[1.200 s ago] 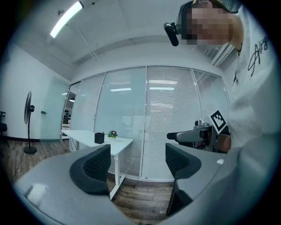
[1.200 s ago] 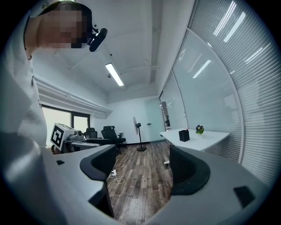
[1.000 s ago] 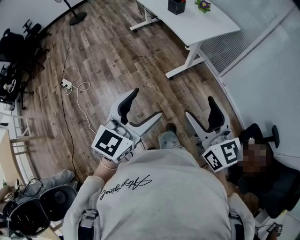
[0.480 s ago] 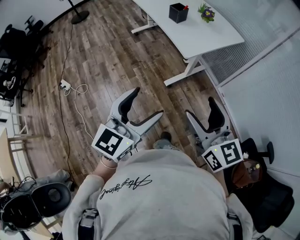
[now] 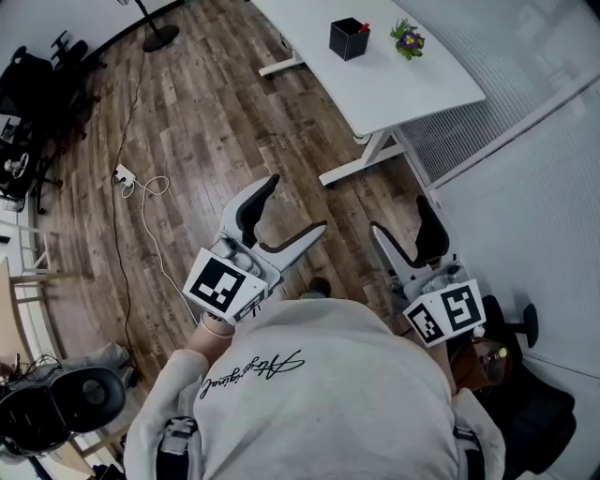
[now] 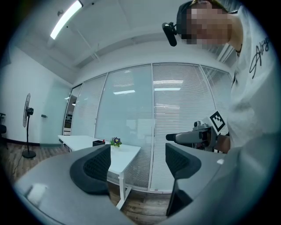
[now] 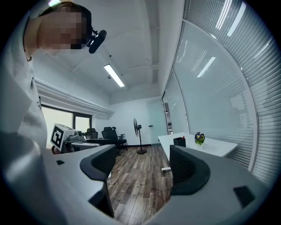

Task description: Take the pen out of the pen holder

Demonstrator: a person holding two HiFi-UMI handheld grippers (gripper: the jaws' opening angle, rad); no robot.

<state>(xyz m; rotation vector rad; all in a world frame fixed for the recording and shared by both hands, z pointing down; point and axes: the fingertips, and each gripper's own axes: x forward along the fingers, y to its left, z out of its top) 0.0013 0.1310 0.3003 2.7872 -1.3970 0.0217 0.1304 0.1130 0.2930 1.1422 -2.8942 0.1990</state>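
Pen (image 5: 364, 28): only red tip shows, poking from black square pen holder (image 5: 347, 39). Holder sits on white desk (image 5: 403, 80), well ahead of both sets of jaws, touching neither. Small potted flower (image 5: 407, 39) near holder on same desk. Left gripper (image 5: 298, 202): jaws spread wide, nothing between them. Right gripper (image 5: 397, 212): jaws spread too, nothing held. Both grippers held out in front of person in white shirt (image 5: 319, 394), above wood floor (image 5: 187, 141).
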